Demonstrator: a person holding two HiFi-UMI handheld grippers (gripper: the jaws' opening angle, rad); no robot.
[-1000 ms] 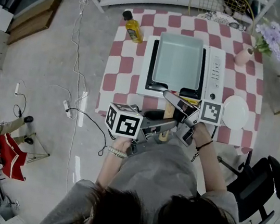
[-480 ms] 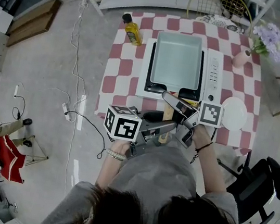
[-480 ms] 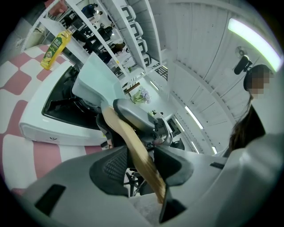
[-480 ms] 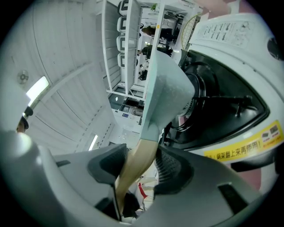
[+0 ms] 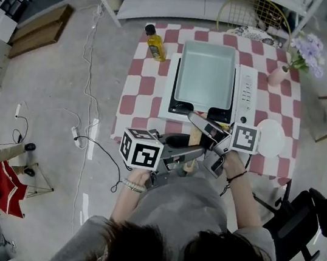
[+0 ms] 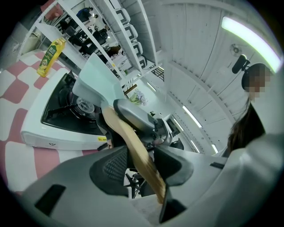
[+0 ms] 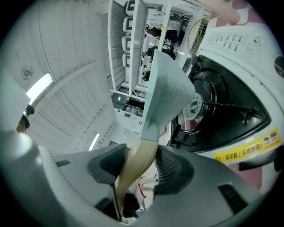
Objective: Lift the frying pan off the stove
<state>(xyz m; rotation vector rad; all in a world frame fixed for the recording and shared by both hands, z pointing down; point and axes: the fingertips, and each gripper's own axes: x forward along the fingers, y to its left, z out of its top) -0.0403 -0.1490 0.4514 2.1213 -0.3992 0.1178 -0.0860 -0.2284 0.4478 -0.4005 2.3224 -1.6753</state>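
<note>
The frying pan (image 5: 206,75) is a pale blue-green rectangle with a wooden handle (image 5: 193,139), and it hangs just above the white stove (image 5: 247,94). In the left gripper view the pan (image 6: 100,80) tilts up over the bare burner (image 6: 82,106). My left gripper (image 5: 188,154) is shut on the handle (image 6: 133,146) near its end. Further up the handle, close to the pan, my right gripper (image 5: 200,121) is shut on it too. In the right gripper view the handle (image 7: 137,164) lies pinched between the two pads, and the pan (image 7: 166,88) rises beyond them.
The stove stands on a red-and-white checked table (image 5: 146,87). On the table are a yellow oil bottle (image 5: 155,44) at the back left, a white plate (image 5: 271,138) at the front right and a vase of purple flowers (image 5: 280,74) at the back right. Cables lie on the floor at the left.
The pan and my right gripper have risen a little off the stove. Both grips on the handle are unchanged, and the left gripper has hardly moved.
</note>
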